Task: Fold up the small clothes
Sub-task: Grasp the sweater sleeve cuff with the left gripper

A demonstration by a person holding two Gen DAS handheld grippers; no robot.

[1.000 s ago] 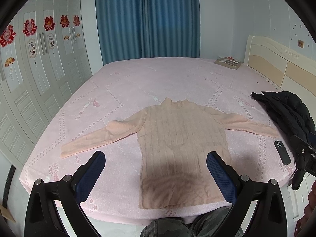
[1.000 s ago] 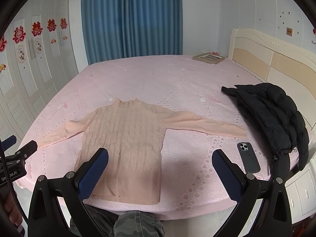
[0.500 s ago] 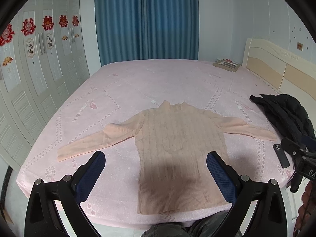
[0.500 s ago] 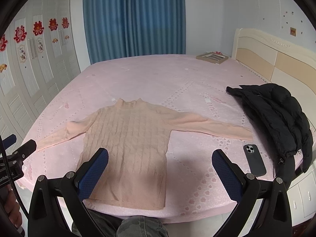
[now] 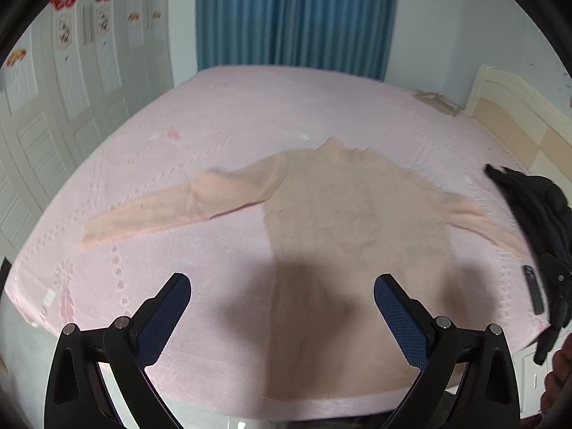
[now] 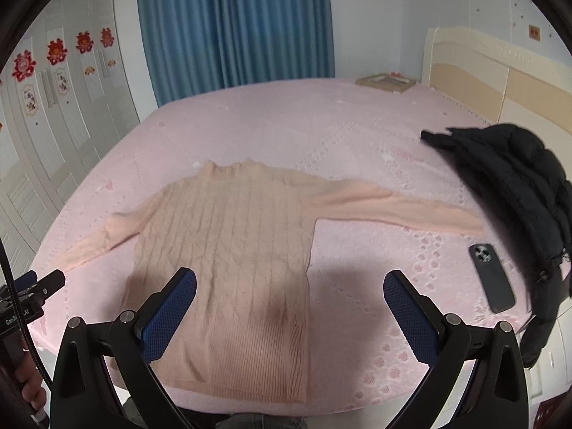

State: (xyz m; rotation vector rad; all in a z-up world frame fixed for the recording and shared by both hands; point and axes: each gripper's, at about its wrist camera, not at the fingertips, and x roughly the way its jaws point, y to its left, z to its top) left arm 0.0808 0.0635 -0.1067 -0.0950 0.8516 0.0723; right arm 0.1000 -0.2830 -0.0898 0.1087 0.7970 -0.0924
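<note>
A peach cable-knit sweater (image 5: 343, 221) lies flat on the pink bed (image 5: 250, 114), collar away from me, both sleeves spread out to the sides. It also shows in the right wrist view (image 6: 232, 250). My left gripper (image 5: 282, 307) is open and empty, above the sweater's lower hem near the bed's front edge. My right gripper (image 6: 289, 304) is open and empty, above the sweater's lower right side. The left gripper also shows at the left edge of the right wrist view (image 6: 32, 286).
A black jacket (image 6: 514, 186) lies on the bed's right side, with a dark phone (image 6: 491, 277) beside it near the right sleeve's cuff. A picture frame (image 6: 386, 81) lies at the far corner. A white wardrobe (image 6: 53, 107) stands left, a headboard (image 6: 500, 71) right.
Both grippers have moved forward and lower toward the sweater; the bed and sweater look larger and nearer. Both jaws stay open. The sweater has not moved.
</note>
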